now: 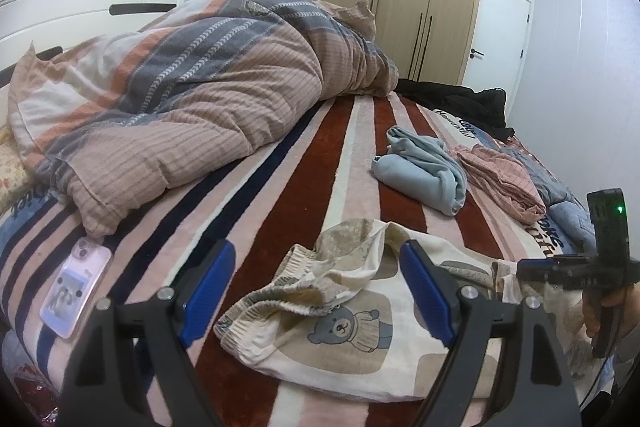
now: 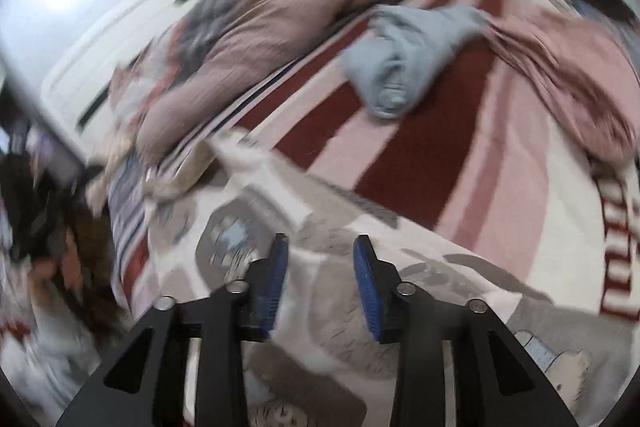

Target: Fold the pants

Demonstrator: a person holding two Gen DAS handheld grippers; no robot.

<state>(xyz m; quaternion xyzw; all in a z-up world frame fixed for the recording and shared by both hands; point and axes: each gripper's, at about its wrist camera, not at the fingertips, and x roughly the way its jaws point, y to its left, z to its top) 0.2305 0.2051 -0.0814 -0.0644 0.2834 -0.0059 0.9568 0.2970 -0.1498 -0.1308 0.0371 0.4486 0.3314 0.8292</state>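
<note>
Left tongs (image 1: 316,269) spread wide over bear-print pants (image 1: 344,331), right tongs (image 2: 320,253) parted above them, striped bed (image 1: 332,155).

The left view is sharp and evenly lit by soft indoor light, with weak shadows. The right view is strongly blurred by motion. Both bend at the edges, and the corners are black.
</note>
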